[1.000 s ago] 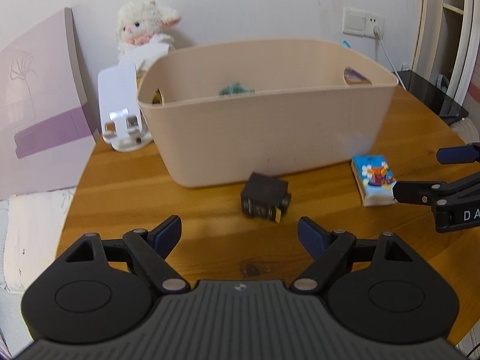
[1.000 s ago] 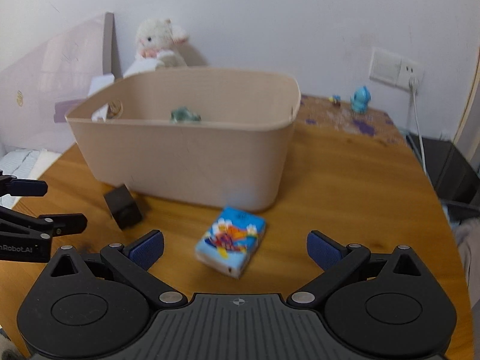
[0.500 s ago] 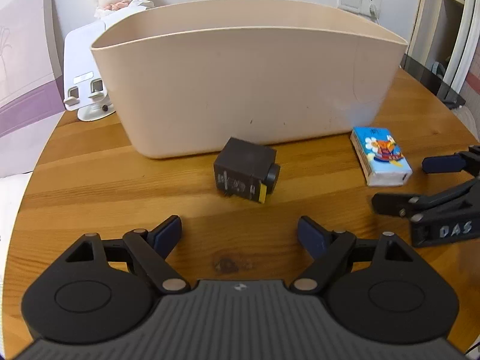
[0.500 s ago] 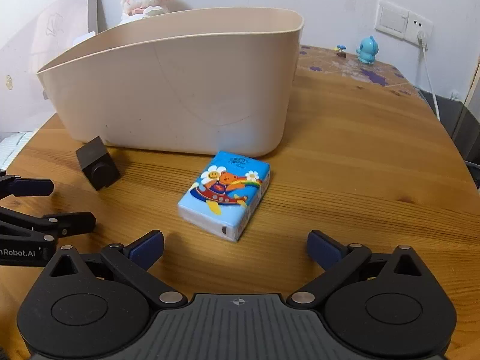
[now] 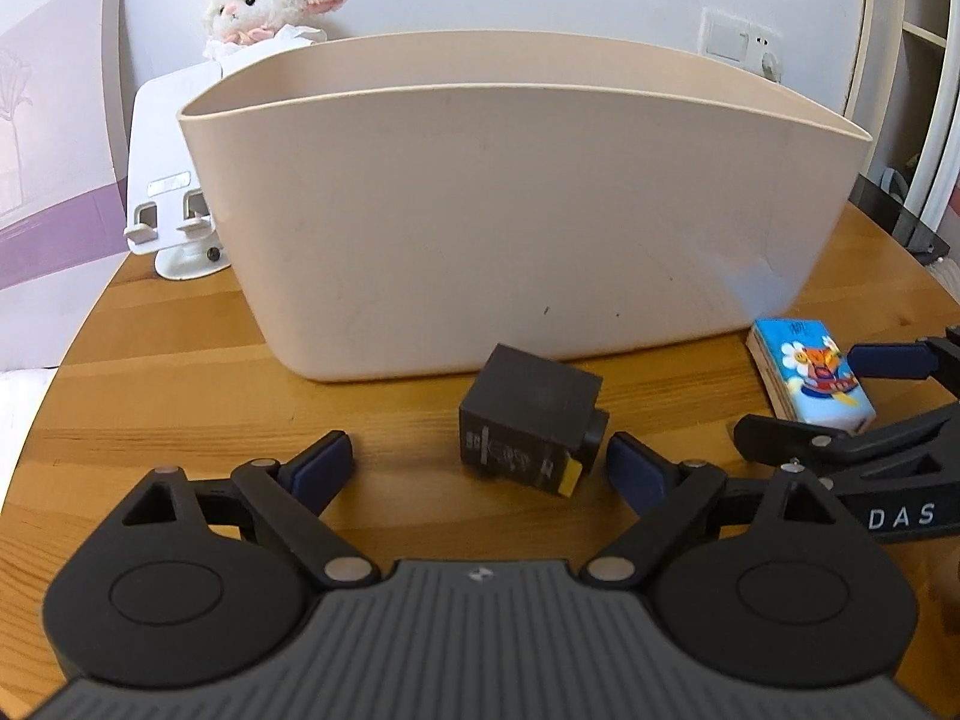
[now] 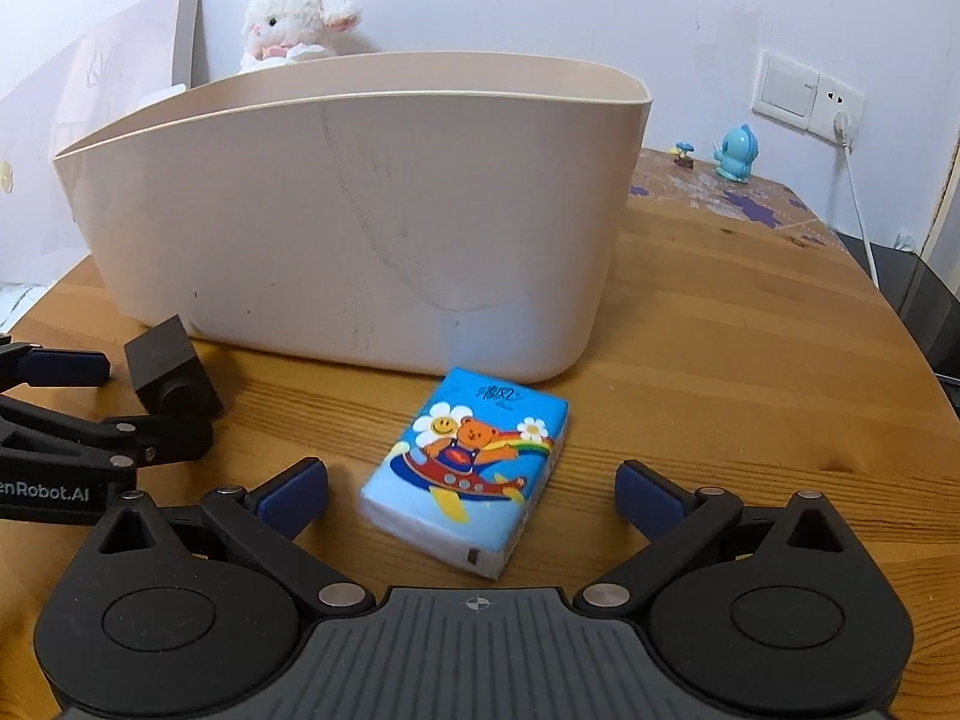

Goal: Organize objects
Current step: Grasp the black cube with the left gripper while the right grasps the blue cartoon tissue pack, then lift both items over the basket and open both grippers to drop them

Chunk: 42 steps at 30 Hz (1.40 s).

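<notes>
A small black box-shaped object (image 5: 531,423) with a yellow tab lies on the wooden table (image 5: 180,396) in front of a large beige tub (image 5: 510,204). My left gripper (image 5: 480,468) is open, low over the table, with the black object between its fingers, close to the right one. A blue tissue pack with a cartoon bear (image 6: 471,468) lies in front of the tub (image 6: 360,210). My right gripper (image 6: 471,495) is open, with the pack between its fingers. The black object also shows in the right wrist view (image 6: 171,372). The tub's inside is hidden.
A white plush lamb (image 5: 270,6) and a white stand (image 5: 174,204) sit behind the tub on the left. A purple board (image 5: 54,168) leans on the wall. A blue figurine (image 6: 737,153) and a wall socket (image 6: 807,96) are at the back right.
Both grippers have dropped lower and moved forward. The black object and the tissue pack now sit between the open fingers. The tub's inside has gone out of sight.
</notes>
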Each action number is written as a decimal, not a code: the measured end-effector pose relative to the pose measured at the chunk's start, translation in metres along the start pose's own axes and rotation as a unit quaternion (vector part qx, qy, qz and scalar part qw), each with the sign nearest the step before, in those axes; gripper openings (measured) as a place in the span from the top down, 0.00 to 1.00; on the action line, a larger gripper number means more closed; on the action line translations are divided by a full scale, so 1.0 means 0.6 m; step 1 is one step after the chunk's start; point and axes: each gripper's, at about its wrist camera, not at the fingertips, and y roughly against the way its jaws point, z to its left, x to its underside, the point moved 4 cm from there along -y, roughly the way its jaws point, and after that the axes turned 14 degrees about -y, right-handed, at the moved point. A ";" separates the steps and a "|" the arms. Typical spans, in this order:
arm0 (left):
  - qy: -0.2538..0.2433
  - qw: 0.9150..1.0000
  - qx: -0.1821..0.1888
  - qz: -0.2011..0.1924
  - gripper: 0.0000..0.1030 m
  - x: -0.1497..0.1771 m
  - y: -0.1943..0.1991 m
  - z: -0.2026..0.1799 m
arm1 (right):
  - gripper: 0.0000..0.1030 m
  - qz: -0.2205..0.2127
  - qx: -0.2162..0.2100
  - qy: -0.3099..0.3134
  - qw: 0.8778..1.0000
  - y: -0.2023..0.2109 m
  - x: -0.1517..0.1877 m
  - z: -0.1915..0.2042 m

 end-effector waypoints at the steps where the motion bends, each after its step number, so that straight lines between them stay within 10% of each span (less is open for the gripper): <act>1: 0.001 1.000 -0.002 -0.003 0.10 0.000 -0.002 0.000 | 0.00 -0.002 0.000 -0.001 1.000 -0.001 0.000 -0.001; 6: 0.005 1.000 -0.010 -0.012 0.11 -0.003 -0.007 -0.006 | 0.05 -0.012 0.004 -0.008 1.000 -0.002 -0.004 -0.004; 16: -0.001 1.000 -0.002 -0.021 0.47 -0.012 -0.003 -0.017 | 0.59 -0.021 0.000 -0.007 1.000 0.013 -0.006 0.001; 42: -0.023 0.998 -0.001 -0.051 0.51 -0.017 0.133 -0.020 | 0.60 -0.042 -0.046 -0.001 0.998 0.142 -0.033 0.007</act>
